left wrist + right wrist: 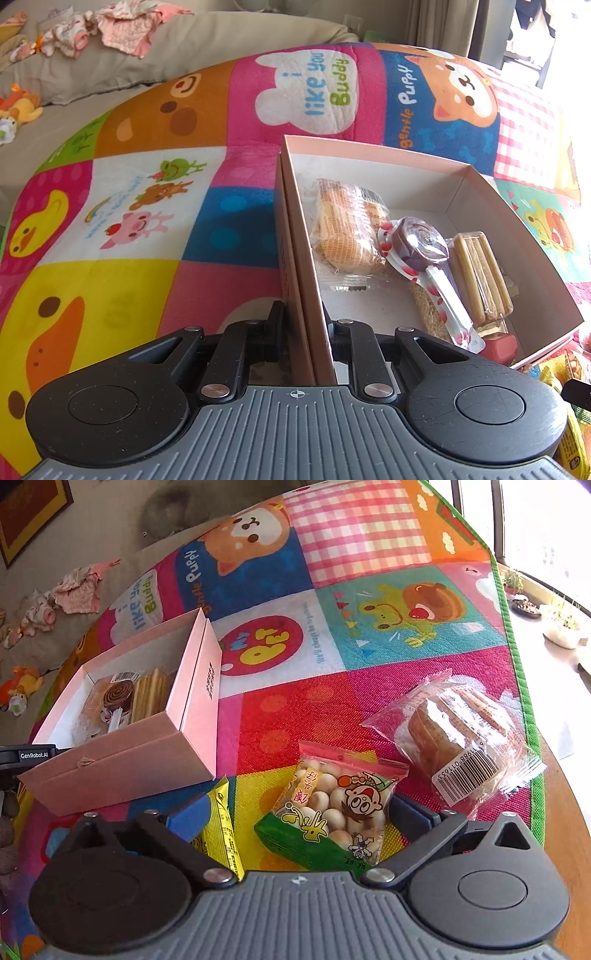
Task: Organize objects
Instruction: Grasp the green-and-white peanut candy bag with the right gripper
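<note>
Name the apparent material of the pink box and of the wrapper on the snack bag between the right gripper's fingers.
Pink box: matte cardboard, judging by its thin folded walls and dull surface. Snack bag: glossy printed plastic film, probably; it shines and has a clear window showing round biscuits.

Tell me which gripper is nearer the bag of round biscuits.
Right. The right gripper stands open around the biscuit bag; the left gripper is clamped on the pink box's wall, away from it.

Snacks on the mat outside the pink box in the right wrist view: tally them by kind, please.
Bag of round biscuit balls: 1
Clear-wrapped cake with barcode: 1
Yellow packet, partly hidden: 1
Total: 3
</note>
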Action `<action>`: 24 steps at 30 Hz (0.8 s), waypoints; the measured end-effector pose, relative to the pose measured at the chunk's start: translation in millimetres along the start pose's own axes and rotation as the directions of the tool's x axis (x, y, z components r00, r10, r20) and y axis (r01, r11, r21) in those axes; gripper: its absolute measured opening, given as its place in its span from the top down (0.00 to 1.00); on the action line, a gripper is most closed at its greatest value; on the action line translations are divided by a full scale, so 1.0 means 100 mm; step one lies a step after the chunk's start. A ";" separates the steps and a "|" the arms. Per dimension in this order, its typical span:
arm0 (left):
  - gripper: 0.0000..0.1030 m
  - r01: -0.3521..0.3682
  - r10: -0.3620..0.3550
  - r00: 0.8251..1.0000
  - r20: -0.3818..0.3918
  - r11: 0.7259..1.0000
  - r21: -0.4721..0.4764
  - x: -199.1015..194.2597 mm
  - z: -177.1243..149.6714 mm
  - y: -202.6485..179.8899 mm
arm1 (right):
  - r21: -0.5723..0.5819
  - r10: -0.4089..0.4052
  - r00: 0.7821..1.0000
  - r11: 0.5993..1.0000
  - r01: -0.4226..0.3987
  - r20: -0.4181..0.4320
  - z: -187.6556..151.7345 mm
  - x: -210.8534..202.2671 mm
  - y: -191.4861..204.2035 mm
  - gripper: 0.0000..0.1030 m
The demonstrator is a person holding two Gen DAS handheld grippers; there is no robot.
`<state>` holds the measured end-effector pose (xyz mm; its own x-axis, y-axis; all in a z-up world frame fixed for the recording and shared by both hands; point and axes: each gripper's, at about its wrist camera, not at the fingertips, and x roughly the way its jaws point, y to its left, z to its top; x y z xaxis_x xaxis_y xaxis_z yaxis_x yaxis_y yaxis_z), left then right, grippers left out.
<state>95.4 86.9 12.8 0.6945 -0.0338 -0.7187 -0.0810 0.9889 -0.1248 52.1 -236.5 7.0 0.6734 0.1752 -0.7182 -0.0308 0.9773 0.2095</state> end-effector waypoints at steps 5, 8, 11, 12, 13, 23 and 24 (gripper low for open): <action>0.82 -0.001 0.001 1.000 0.001 1.000 0.000 0.00 0.00 0.00 | 0.006 -0.026 1.000 1.000 0.026 0.004 0.05 0.04 0.01 0.01; 0.82 -0.001 0.001 1.000 0.001 1.000 0.000 0.00 0.00 0.00 | -0.013 -0.059 0.998 0.998 0.060 0.015 0.07 0.05 0.01 0.10; 0.82 0.000 0.000 1.000 0.001 1.000 0.000 0.00 0.00 0.00 | -0.041 -0.077 0.997 0.996 0.078 0.013 0.04 0.03 0.01 0.13; 0.82 0.000 0.000 1.000 0.001 1.000 0.000 0.00 0.00 0.00 | -0.046 -0.082 0.997 0.996 0.083 0.013 0.02 0.02 0.00 0.13; 0.82 0.000 0.000 1.000 0.001 1.000 0.000 0.00 0.00 0.00 | -0.049 -0.086 0.996 0.995 0.087 0.012 0.00 0.00 -0.02 0.13; 0.82 0.002 -0.002 1.000 0.002 1.000 -0.003 0.00 -0.01 0.01 | -0.141 -0.129 0.991 0.981 0.130 0.023 -0.33 -0.22 -0.15 0.00; 0.82 0.003 -0.003 1.000 0.002 1.000 -0.004 0.00 -0.01 0.01 | -0.140 -0.130 0.991 0.981 0.132 0.023 -0.33 -0.22 -0.15 0.00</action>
<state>94.2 87.7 12.2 0.6959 -0.0361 -0.7172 -0.0823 0.9881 -0.1297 13.3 -250.9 -2.3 0.6884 0.0436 -0.7240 -0.0445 0.9988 0.0178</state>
